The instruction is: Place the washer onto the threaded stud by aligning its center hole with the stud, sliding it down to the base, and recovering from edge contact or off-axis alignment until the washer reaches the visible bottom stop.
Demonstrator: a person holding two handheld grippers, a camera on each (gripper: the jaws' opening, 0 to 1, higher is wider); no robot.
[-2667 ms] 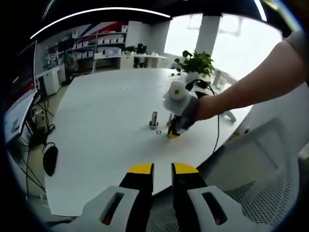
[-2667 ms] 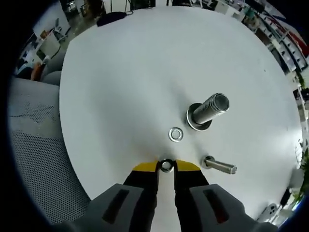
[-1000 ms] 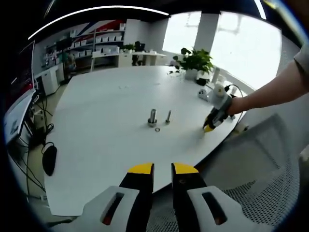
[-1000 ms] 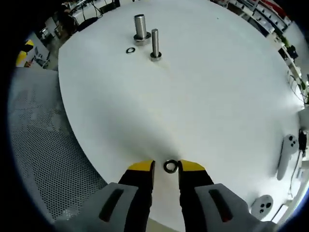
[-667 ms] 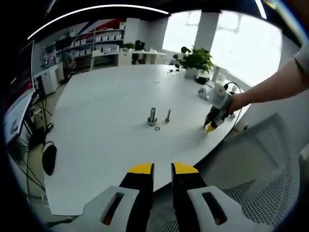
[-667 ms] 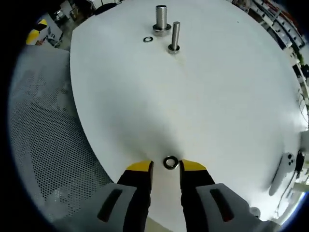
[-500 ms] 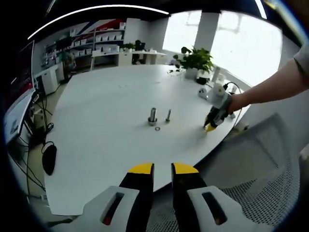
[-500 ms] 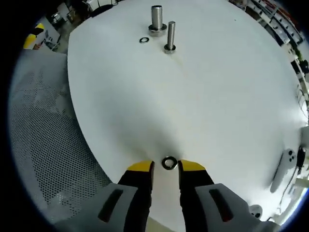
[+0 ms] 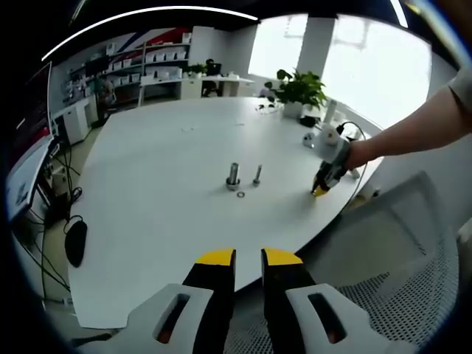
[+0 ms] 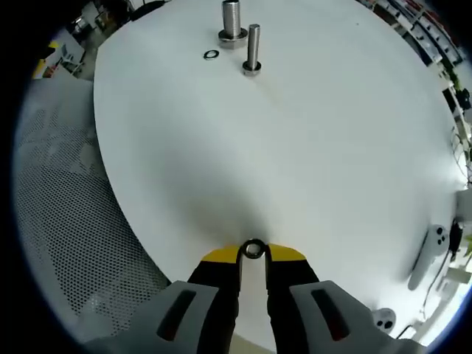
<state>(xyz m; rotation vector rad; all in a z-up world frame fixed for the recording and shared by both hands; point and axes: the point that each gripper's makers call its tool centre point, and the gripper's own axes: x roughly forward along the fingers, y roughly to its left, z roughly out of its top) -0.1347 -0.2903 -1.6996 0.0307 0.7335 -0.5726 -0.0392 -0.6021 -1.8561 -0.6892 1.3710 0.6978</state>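
Observation:
My right gripper [image 10: 253,254] is shut on a small steel washer [image 10: 254,248], resting on the white table [image 10: 332,147] near its edge. Far ahead stand a thick threaded stud [image 10: 231,18] and a thin stud [image 10: 253,48], with a second washer [image 10: 211,54] lying loose beside them. In the left gripper view the thick stud [image 9: 233,175], thin stud [image 9: 257,175] and loose washer [image 9: 241,195] sit mid-table. There the right gripper [image 9: 322,189] touches down at the table's right edge, held by a hand. My left gripper [image 9: 248,258] hovers off the table's near edge, jaws nearly together with nothing between.
A grey mesh chair [image 10: 66,221] sits under the table edge to the left in the right gripper view. White controllers [image 10: 424,258] lie at the far right. A potted plant [image 9: 299,92] stands at the back, and a black mouse [image 9: 77,243] lies left.
The right jaws, open around the washer half a second ago, have closed on it. Before that the washer was carried from beside the studs to the table edge. The left gripper stayed put.

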